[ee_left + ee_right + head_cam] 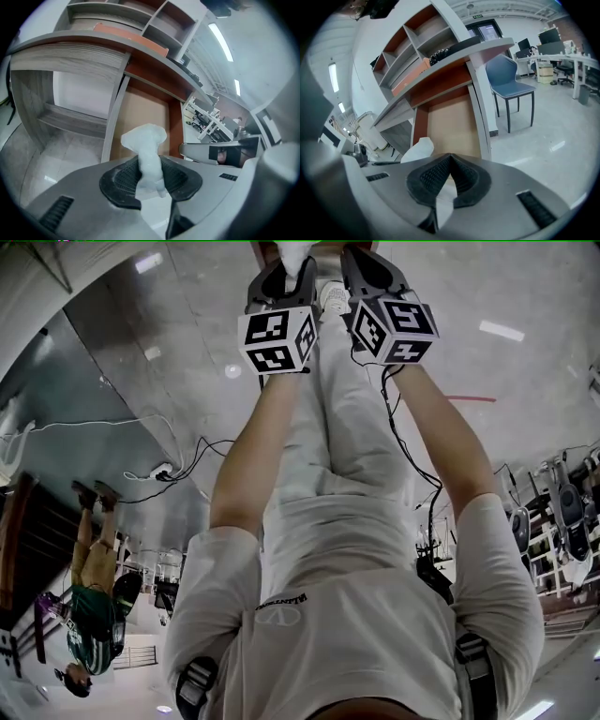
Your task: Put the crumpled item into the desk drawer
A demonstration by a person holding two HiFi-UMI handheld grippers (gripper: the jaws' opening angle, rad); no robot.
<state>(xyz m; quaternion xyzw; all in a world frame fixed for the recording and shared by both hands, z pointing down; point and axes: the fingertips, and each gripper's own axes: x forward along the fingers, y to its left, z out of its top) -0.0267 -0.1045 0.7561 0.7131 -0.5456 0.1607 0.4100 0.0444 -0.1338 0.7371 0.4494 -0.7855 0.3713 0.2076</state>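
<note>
The crumpled white item (pixel 147 152) sticks up from between the black pads of my left gripper (pixel 150 177), which is shut on it. In the head view the item (pixel 298 253) shows at the top edge, above the left gripper (pixel 281 282). My right gripper (pixel 450 159) is close beside it, its pads meeting at the tip with nothing between them; the item (pixel 419 147) shows just to its left. Ahead of both grippers the desk drawer (pixel 452 124) stands pulled out, with a bare brown bottom. The right gripper (pixel 373 277) is level with the left one.
The desk (pixel 440 61) has a curved grey top and open shelves above it. A blue chair (pixel 508 79) stands to its right on a shiny grey floor. A cable and power strip (pixel 164 470) lie on the floor. Another person (pixel 94 615) stands further off.
</note>
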